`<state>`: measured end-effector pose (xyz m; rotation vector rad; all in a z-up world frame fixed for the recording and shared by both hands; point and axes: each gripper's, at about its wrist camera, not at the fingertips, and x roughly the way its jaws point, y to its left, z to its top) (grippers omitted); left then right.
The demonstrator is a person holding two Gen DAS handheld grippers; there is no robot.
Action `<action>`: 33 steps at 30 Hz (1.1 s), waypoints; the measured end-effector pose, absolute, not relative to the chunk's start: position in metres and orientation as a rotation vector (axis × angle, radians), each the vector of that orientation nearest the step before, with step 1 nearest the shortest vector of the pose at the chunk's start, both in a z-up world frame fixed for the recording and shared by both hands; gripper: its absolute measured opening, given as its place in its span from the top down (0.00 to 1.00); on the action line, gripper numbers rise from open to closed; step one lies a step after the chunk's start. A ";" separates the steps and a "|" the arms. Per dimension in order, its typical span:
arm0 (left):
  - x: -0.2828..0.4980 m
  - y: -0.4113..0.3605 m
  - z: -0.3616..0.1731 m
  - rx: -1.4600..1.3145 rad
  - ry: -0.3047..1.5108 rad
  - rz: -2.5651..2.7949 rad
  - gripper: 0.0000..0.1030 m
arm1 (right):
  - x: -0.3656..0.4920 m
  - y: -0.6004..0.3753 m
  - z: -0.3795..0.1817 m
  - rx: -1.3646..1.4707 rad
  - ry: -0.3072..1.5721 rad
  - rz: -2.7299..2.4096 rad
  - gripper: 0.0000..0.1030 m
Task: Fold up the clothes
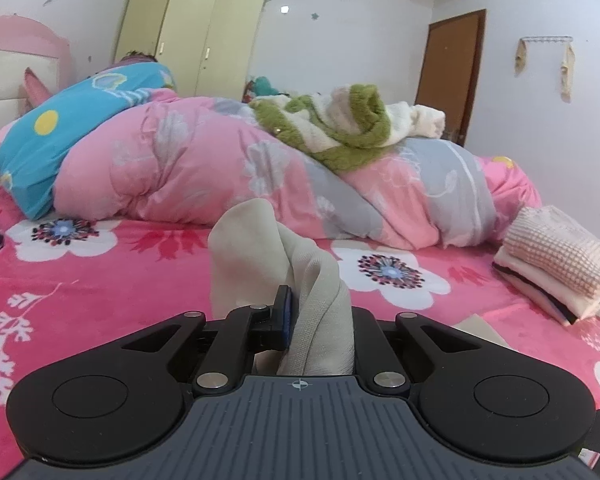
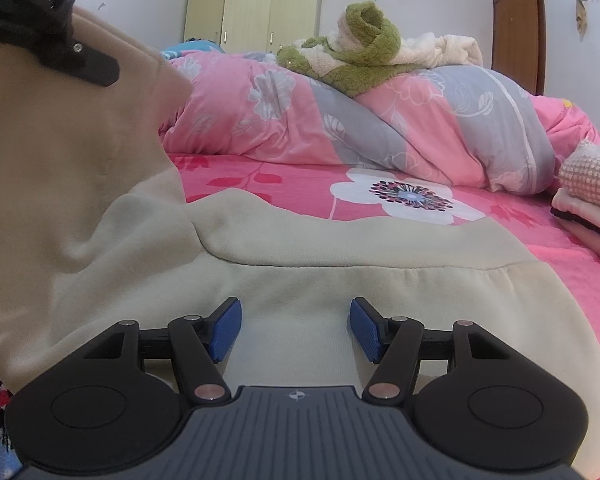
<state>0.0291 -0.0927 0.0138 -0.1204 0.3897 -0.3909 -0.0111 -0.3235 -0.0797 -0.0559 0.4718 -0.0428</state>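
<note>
A cream sweatshirt lies spread on the pink flowered bed sheet. My left gripper is shut on a bunched fold of that cream fabric, which stands up between its jaws. In the right wrist view the left gripper shows at the top left, lifting the garment's left part off the bed. My right gripper hovers low over the flat part of the sweatshirt, its blue pads wide apart with nothing pinched between them.
A rolled pink and grey quilt runs across the bed behind, with a green and white fleece garment on top. A stack of folded clothes sits at the right. A blue pillow, wardrobe and brown door are farther back.
</note>
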 end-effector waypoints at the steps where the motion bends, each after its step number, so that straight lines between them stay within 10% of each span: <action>1: 0.029 -0.095 0.014 -0.116 0.390 -0.396 0.93 | -0.011 -0.324 -0.080 -0.055 0.472 -0.042 0.39; 26: 0.035 -0.026 -0.017 -0.185 0.469 -0.251 0.94 | -0.015 -0.333 -0.076 -0.009 0.474 -0.039 0.38; 33: 0.053 0.062 -0.049 -0.380 0.614 -0.103 0.72 | -0.013 -0.330 -0.077 -0.021 0.474 -0.046 0.36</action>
